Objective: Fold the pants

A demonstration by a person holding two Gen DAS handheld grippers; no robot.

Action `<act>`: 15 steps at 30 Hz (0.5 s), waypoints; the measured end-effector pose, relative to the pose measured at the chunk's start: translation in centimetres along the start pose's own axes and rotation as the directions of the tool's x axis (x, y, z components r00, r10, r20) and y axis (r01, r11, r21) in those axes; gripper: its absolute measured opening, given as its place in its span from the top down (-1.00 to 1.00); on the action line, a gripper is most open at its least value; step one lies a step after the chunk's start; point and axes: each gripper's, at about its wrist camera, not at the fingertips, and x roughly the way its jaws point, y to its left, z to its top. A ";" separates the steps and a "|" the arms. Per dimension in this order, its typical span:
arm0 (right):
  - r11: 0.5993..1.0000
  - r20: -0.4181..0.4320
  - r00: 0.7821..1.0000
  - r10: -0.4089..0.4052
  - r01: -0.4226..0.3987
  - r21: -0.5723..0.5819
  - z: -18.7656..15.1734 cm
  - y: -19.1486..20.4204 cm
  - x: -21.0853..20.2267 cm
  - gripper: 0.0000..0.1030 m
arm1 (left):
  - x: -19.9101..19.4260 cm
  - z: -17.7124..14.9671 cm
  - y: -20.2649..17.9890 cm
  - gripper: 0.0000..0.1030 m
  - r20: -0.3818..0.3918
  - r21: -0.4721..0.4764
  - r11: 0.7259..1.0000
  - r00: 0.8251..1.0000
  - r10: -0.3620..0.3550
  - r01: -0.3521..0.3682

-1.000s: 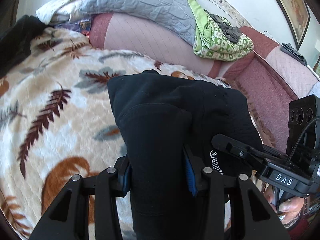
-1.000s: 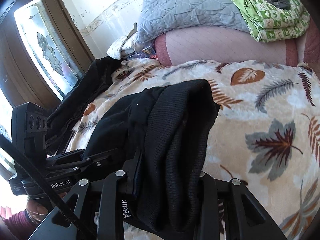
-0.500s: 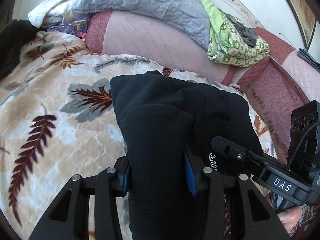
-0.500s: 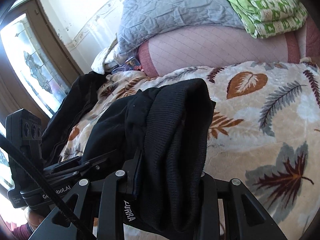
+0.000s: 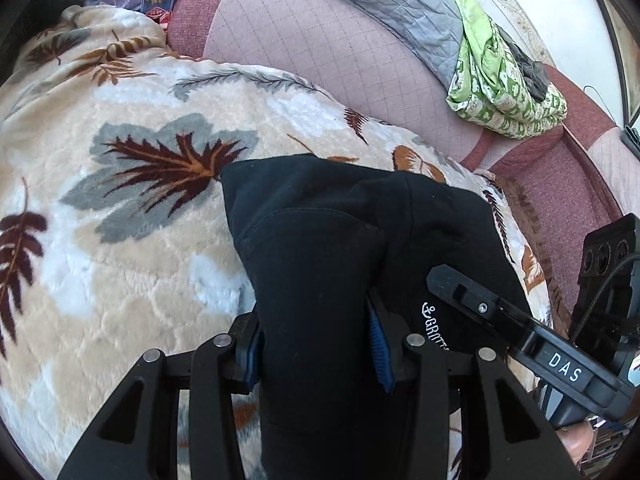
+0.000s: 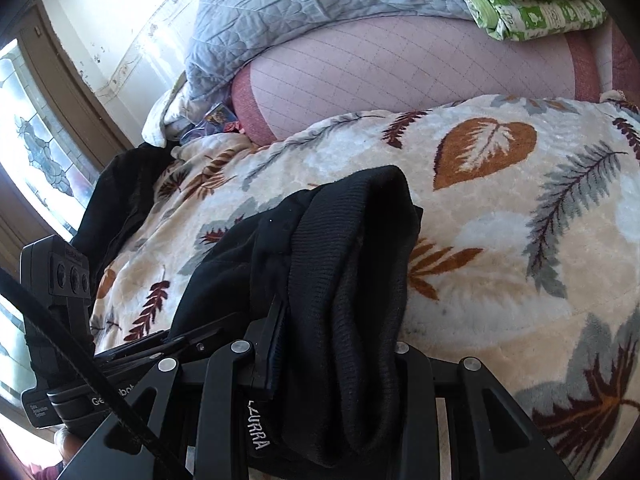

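Observation:
The black pants [image 5: 340,240] are bunched and held over a cream blanket with a leaf print [image 5: 120,240]. My left gripper [image 5: 316,344] is shut on a thick fold of the pants, with the cloth draped over its blue pads. My right gripper [image 6: 332,356] is shut on the ribbed end of the same pants [image 6: 360,248], which hang over its fingers. The right gripper shows in the left wrist view [image 5: 520,332] close to the right of the left one. The left gripper shows in the right wrist view [image 6: 120,376] at the lower left.
A pink quilted sofa back [image 5: 320,48] rises behind the blanket. A grey quilt [image 6: 320,4] and folded green cloth [image 5: 504,92] lie on top of it. Another dark garment [image 6: 120,208] lies at the blanket's left edge, by a window [image 6: 36,160].
Both grippers have moved forward over the blanket toward the sofa back, carrying the pants. The grip on the cloth is unchanged.

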 end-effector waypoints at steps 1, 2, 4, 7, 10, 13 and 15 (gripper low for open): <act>1.000 0.003 1.000 -0.001 0.001 0.008 0.1 -0.2 0.2 0.35 | 0.1 0.2 0.0 0.18 0.002 0.004 1.000 1.000 0.000 0.000; 1.000 0.006 1.000 -0.001 0.001 0.014 0.3 -0.3 0.3 0.35 | 0.2 0.4 0.0 0.18 0.004 0.008 1.000 1.000 0.001 -0.001; 1.000 0.016 1.000 -0.003 0.003 0.028 0.4 -0.6 0.4 0.35 | 0.4 0.8 0.1 0.18 0.004 0.011 1.000 1.000 -0.001 0.001; 0.999 0.027 0.999 -0.025 0.024 0.035 0.5 -0.8 0.9 0.35 | 1.1 1.3 0.3 0.10 -0.006 0.020 1.000 1.000 0.003 -0.003; 0.998 0.017 0.999 -0.047 0.047 0.048 0.3 -1.4 1.6 0.33 | 1.7 1.4 0.7 -0.17 -0.012 0.029 0.999 1.000 0.023 -0.023; 0.994 -0.016 0.998 -0.054 0.055 0.092 0.1 -2.7 2.2 -0.01 | 1.4 1.6 1.5 -0.28 -0.028 0.000 1.000 1.000 0.011 -0.011; 0.988 -0.027 0.999 -0.041 0.045 0.145 -0.1 -4.0 2.1 -0.17 | 0.6 1.9 2.1 -0.33 -0.028 -0.024 1.000 1.000 0.007 -0.007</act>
